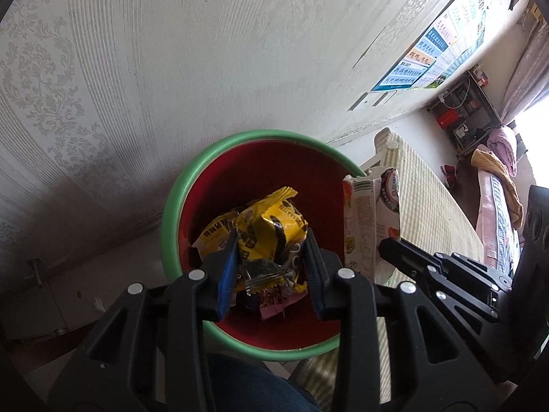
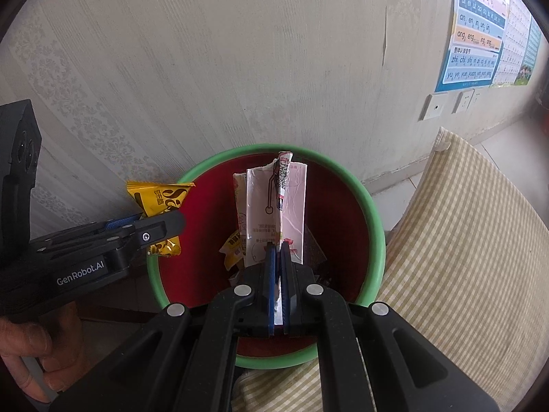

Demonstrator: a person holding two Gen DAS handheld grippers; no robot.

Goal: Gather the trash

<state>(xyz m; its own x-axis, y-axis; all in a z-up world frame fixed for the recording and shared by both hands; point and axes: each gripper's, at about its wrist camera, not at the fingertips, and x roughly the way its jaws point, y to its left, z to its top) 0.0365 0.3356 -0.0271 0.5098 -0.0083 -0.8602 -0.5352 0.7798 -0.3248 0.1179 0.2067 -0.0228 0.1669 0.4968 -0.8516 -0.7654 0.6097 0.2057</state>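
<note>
Two hand-held grippers were over my bin, and I had trash in each. My left hand-held gripper [image 1: 271,243] was partly closed, its blue pads pressed on either side of a crumpled yellow snack wrapper [image 1: 271,230]. That wrapper hung just above the bin's left side. In the right wrist view the same wrapper [image 2: 159,199] stuck out past the green rim, and a person's hand [image 2: 24,353] gripped the left tool's handle at the near left.

My right hand-held gripper [image 2: 278,250] was fully closed on the lower edge of a flattened white and pink drink carton [image 2: 290,202], which stood upright over the middle of the bin. From the left view that carton [image 1: 363,226] sat at the bin's right edge.

Below them was the bin [image 1: 171,206], red inside with a green rim, holding more yellow wrappers [image 2: 233,249] and a pink scrap [image 1: 271,309]. A yellow checked cloth [image 2: 463,240] lay just right of it. Beyond stood the patterned wall [image 2: 240,51], with a chart poster [image 2: 477,34] far right.
</note>
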